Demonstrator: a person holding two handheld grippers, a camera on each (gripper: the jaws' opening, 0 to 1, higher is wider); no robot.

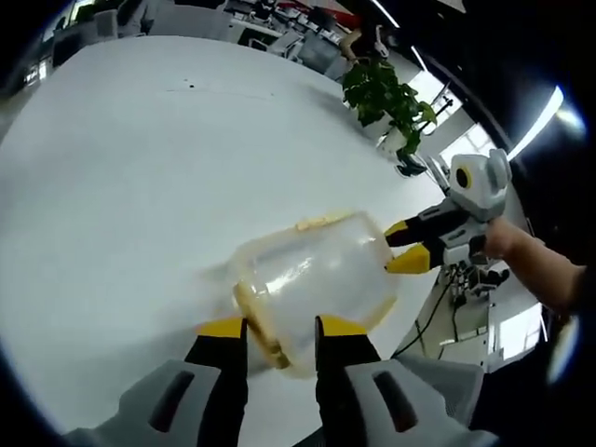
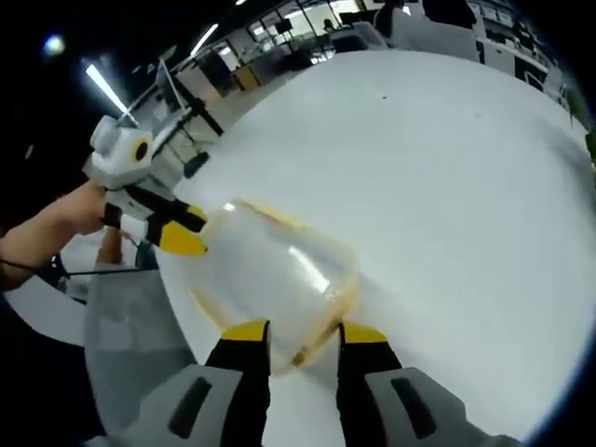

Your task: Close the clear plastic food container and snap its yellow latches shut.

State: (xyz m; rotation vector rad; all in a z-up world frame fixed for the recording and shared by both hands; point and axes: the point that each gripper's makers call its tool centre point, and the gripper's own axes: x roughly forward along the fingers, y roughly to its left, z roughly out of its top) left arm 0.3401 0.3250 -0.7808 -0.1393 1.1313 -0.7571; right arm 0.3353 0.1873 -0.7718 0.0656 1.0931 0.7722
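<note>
The clear plastic container [image 1: 312,279] lies tilted over the white table [image 1: 140,168], with its lid on and yellow latches along its edges. My left gripper [image 1: 282,340] is shut on the near end, where a yellow latch [image 1: 265,340] sits between the jaws. The right gripper [image 1: 416,245] comes in from the right and grips the far end. In the right gripper view the container [image 2: 279,275] runs away from my right gripper [image 2: 304,343], which is shut on its near rim. The left gripper [image 2: 183,231] holds the opposite end, with a hand behind it.
A potted green plant [image 1: 386,93] stands past the table's far edge. Office desks and chairs [image 2: 438,23] fill the background. The table's rounded edge [image 2: 140,307] runs close beside the container, with floor and cables below.
</note>
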